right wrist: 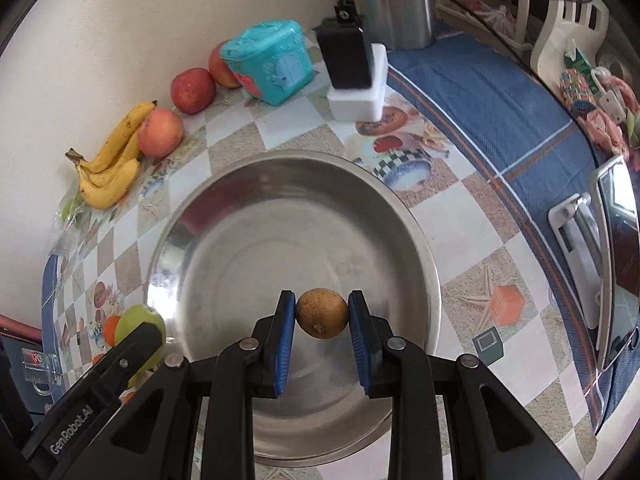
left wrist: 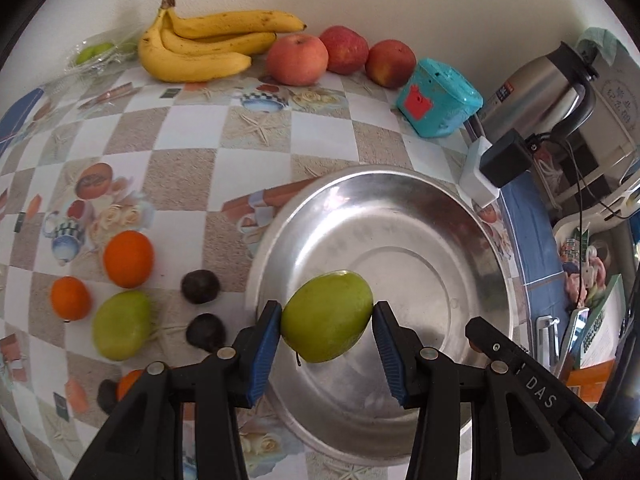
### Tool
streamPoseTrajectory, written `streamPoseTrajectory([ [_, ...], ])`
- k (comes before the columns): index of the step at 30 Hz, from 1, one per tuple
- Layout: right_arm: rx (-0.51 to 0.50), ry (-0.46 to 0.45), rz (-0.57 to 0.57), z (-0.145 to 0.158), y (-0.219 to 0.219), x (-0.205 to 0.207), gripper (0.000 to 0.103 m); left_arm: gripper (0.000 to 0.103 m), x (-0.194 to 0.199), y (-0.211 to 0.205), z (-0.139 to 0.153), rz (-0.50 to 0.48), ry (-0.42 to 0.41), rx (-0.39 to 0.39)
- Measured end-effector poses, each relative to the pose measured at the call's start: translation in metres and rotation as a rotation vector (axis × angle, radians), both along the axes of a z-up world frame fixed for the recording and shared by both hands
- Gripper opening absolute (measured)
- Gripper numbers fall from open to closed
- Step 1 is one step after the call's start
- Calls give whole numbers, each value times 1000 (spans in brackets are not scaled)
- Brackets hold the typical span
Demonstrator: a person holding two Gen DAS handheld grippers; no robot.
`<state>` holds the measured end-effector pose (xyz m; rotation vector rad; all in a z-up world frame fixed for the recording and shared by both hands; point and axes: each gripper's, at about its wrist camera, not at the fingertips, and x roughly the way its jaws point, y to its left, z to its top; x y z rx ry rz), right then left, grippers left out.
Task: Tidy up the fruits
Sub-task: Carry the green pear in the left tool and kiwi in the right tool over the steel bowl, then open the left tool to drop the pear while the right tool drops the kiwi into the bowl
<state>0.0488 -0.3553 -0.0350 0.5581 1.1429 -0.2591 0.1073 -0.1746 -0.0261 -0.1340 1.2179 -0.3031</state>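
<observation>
- left wrist view: the left gripper (left wrist: 327, 322) has its jaws clamped on a green mango (left wrist: 327, 316), one blue pad against each side, held over the near-left part of the steel basin (left wrist: 472, 216).
- right wrist view: the right gripper (right wrist: 322, 314) has its jaws closed on a small round brown fruit (right wrist: 322, 313), held over the near part of the same basin, which has no fruit lying in it yet.
- the step in hand looks like the delivery: both grippers carry a fruit above the basin, and neither fruit appears to touch the metal yet, though the height is hard to judge.
- left on the tablecloth (left wrist: 192, 176), to the left of the basin: a second green mango (left wrist: 121, 324), two oranges (left wrist: 128, 258), with part of a third at the gripper's edge, and two dark round fruits (left wrist: 200, 286).
- against the wall sit a bunch of bananas (left wrist: 200, 46) and three apples (left wrist: 298, 60), well apart from the basin, beside a teal box (left wrist: 438, 98).
- the next move probably calls for lowering each fruit close to the basin floor before parting the jaws, since both are rounded and could roll on the smooth metal.
- the two grippers are near each other, so setting the fruits down at separate spots would keep them from knocking.
- after that, the loose fruits on the left seem the likely next picks.
</observation>
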Motion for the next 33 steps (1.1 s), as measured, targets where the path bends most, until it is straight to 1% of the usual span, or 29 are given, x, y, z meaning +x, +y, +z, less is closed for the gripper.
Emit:
streamPoseTrajectory([
  [2, -2, 27, -15, -8, -5, -1, 28, 50, -2, -3, -7, -8, 13, -4],
  [5, 19, 55, -21, -18, -10, -1, 28, 50, -1, -3, -17, -10, 56, -16],
  [6, 24, 59, -16, -20, -11, 0, 28, 50, -1, -3, -18, -13, 54, -22],
  [9, 14, 70, -13, -22, -11, 1, 28, 50, -2, -4, -16, -20, 50, -9],
  [13, 15, 67, -4, -22, -8, 2, 28, 50, -1, -3, -17, -30, 65, -10],
  [19, 20, 64, -13, -20, -9, 2, 28, 51, -3, -6, -6, -41, 34, -18],
  [23, 24, 61, -22, -15, -13, -2, 30, 51, -5, -7, 3, -51, 18, -37],
  [24, 21, 55, -22, -12, -14, -3, 33, 51, -5, -7, 6, -51, 13, -36],
  [25, 19, 50, -23, -10, -14, -4, 40, 51, -6, -6, 9, -48, 8, -32],
  [27, 9, 36, -24, -4, -15, -5, 44, 51, -6, -2, 12, -34, 3, -21],
  [33, -21, -45, -27, 19, -15, -9, 45, 52, -3, 23, 23, 69, -26, 30],
])
